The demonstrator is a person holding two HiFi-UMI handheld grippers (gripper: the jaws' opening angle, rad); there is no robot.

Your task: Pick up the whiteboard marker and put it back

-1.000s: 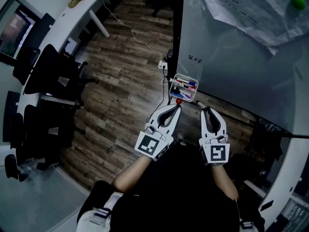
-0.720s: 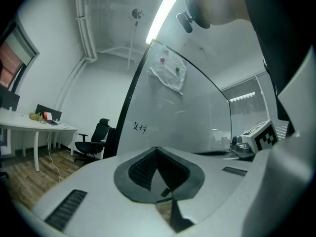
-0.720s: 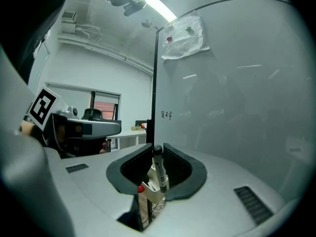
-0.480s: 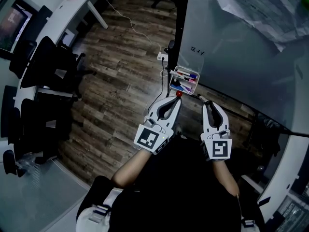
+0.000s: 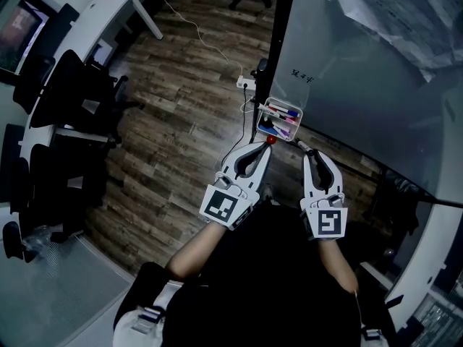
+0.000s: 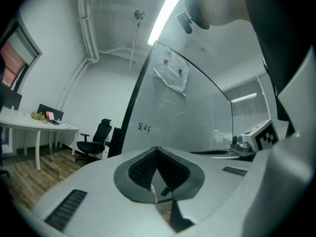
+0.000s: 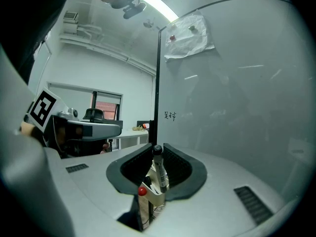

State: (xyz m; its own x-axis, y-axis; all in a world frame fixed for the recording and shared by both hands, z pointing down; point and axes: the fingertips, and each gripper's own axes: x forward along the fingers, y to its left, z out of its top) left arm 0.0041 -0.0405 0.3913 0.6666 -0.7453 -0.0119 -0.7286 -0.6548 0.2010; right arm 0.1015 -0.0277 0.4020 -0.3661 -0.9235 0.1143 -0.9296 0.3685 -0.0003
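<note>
Marker tray on the whiteboard, grippers just before it

The tray (image 5: 279, 119) hangs on the whiteboard (image 5: 362, 71) at right. The left gripper (image 5: 267, 145) and right gripper (image 5: 307, 152) sit side by side just before it, the whiteboard marker (image 7: 159, 174) between the right one's jaws. Chairs (image 5: 69, 100) and a desk (image 5: 87, 20) stand far left.

Black office chairs (image 5: 69, 96) stand at nine o'clock on the wood-plank floor (image 5: 188, 85). A long white counter (image 5: 94, 16) runs at eleven o'clock. A white power strip (image 5: 244, 83) lies near twelve, and paper sheets (image 5: 405, 13) hang at one.

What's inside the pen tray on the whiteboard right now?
Several markers lie in the tray, blue and red caps showing; its floor is covered by them. From the right tool, the held marker hides most of it.
</note>
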